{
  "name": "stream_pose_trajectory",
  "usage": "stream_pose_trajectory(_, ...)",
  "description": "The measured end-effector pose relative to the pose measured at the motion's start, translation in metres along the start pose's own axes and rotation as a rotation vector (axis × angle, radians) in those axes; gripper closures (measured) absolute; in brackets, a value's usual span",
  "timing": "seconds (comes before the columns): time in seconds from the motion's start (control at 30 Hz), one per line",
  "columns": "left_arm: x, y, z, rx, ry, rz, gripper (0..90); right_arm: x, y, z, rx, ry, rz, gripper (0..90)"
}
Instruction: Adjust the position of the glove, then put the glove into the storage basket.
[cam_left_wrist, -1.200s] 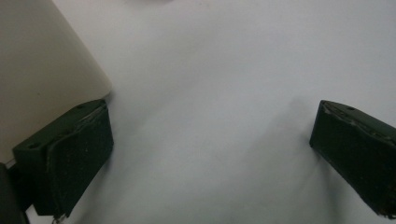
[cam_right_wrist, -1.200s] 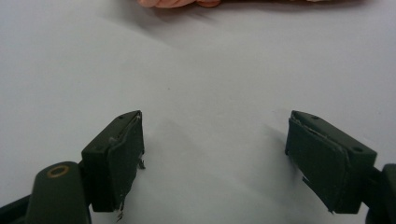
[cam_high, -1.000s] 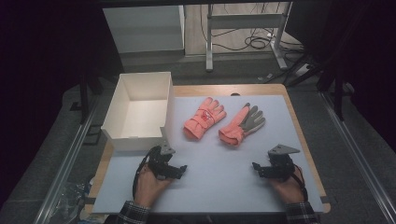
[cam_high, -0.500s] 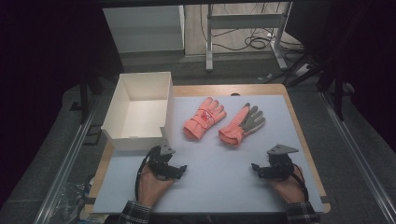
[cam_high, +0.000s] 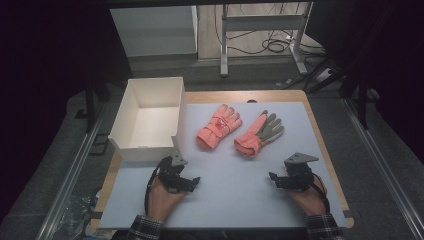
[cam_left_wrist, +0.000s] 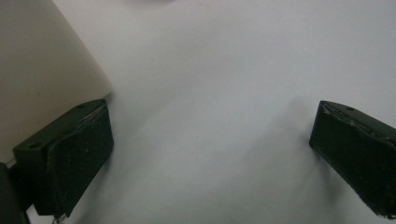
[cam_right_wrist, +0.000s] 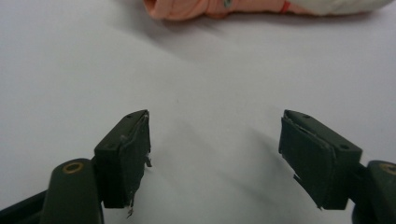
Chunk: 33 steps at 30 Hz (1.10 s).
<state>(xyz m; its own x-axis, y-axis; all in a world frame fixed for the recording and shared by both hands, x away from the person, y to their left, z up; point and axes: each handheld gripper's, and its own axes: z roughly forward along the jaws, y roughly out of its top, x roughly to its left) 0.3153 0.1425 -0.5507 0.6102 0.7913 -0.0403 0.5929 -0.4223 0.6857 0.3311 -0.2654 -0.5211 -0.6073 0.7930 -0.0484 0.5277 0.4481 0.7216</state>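
Two orange gloves (cam_high: 240, 131) lay side by side near the middle of the white surface (cam_high: 235, 200), the left glove (cam_high: 218, 125) back up, the right glove (cam_high: 259, 134) showing a grey palm. A white box (cam_high: 131, 148) stood open at the left edge, just beside the left glove.

The left gripper (cam_high: 192, 183) rested low near the box's front corner, its fingers (cam_left_wrist: 79, 158) wide apart over bare surface. The right gripper (cam_high: 272, 178) sat well apart on the other side, short of the gloves; its fingers (cam_right_wrist: 126, 154) had just been closing a little yet were still spread, nothing between them. In the right gripper view a glove's cuff (cam_right_wrist: 187, 9) lay ahead of it.
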Motion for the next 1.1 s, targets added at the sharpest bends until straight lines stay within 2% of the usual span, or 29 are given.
stream_pose_trajectory(0.2, 0.0, 0.0, 0.0, 0.0, 0.0, -0.001, 0.0, -0.007, 0.02, 0.003, -0.021, 0.045, 0.021, 33.8)
stream_pose_trajectory(0.57, 0.0, 0.0, 0.0, 0.0, 0.0, 0.0, 0.0, -0.016, 0.05, 0.01, -0.036, 0.072, 0.029, 44.1)
stream_pose_trajectory(0.8, 0.0, 0.0, 0.0, 0.0, 0.0, -0.001, 0.0, -0.02, 0.076, 0.02, -0.048, 0.1, 0.038, 55.8)
stream_pose_trajectory(0.9, 0.0, 0.0, 0.0, -0.001, 0.0, -0.001, 0.0, -0.018, 0.085, 0.024, -0.051, 0.12, 0.032, 60.0)
stream_pose_trajectory(1.1, 0.0, 0.0, 0.0, 0.0, 0.0, -0.001, 0.0, -0.01, 0.097, 0.031, -0.046, 0.146, 0.01, 60.5)
